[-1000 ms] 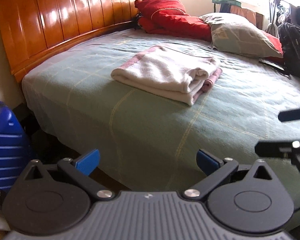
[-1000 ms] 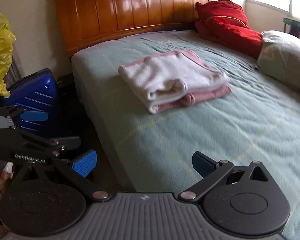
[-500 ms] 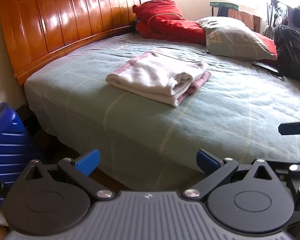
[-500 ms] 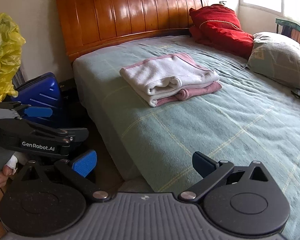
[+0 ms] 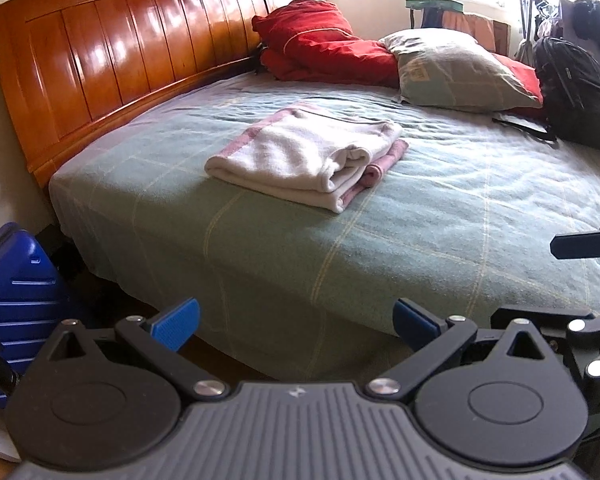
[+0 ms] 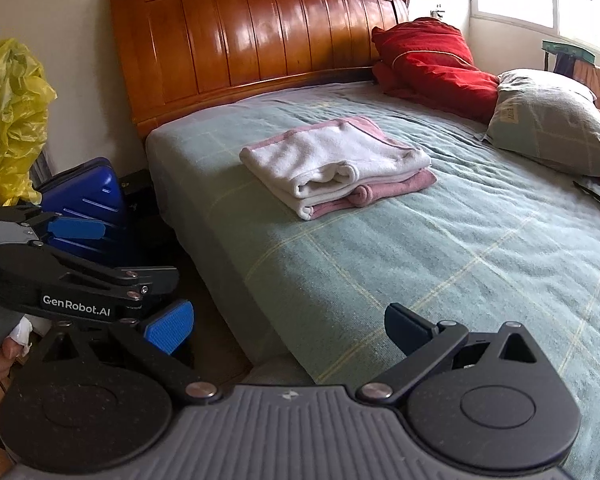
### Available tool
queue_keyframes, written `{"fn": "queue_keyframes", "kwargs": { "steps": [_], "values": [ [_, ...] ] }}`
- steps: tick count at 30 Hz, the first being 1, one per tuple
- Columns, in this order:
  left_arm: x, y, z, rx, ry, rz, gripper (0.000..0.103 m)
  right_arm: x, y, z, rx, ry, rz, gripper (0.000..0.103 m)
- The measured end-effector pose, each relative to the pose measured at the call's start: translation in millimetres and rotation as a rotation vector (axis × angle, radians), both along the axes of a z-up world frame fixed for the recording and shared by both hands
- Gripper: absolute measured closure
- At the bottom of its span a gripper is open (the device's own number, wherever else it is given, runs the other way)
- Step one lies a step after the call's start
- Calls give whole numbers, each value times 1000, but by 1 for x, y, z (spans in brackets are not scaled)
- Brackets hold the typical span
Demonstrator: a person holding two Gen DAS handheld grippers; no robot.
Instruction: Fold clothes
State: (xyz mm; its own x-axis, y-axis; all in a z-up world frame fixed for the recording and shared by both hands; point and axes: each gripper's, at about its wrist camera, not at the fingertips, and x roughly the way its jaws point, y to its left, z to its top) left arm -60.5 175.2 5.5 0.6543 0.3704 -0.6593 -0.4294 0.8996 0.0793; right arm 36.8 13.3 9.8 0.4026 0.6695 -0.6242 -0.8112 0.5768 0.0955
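Note:
A folded white and pink garment point(image 5: 306, 156) lies on the green checked bed cover point(image 5: 440, 216), also in the right wrist view point(image 6: 336, 166). My left gripper point(image 5: 296, 322) is open and empty, held off the bed's near edge, well short of the garment. My right gripper point(image 6: 288, 330) is open and empty, also back from the bed's edge. The left gripper shows at the left of the right wrist view point(image 6: 76, 228). Part of the right gripper shows at the right edge of the left wrist view point(image 5: 584, 242).
A wooden headboard point(image 5: 112, 56) stands at the bed's left end. Red bedding point(image 5: 320, 48), a grey-green pillow point(image 5: 456, 70) and a black backpack point(image 5: 576, 92) lie at the far side. A blue suitcase point(image 6: 80, 196) and a yellow plastic bag point(image 6: 8, 116) stand beside the bed.
Both grippers have drawn back from the bed and the garment looks smaller and farther. The garment has not moved. Both stay open.

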Motion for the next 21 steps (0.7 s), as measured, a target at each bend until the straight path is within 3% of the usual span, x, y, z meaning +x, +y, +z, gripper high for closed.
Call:
{"fn": "queue_keyframes", "kwargs": {
  "steps": [21],
  "values": [
    [3,-4,0,22,6,-21,1,0,-5,0,16,4,-21,0]
  ]
}}
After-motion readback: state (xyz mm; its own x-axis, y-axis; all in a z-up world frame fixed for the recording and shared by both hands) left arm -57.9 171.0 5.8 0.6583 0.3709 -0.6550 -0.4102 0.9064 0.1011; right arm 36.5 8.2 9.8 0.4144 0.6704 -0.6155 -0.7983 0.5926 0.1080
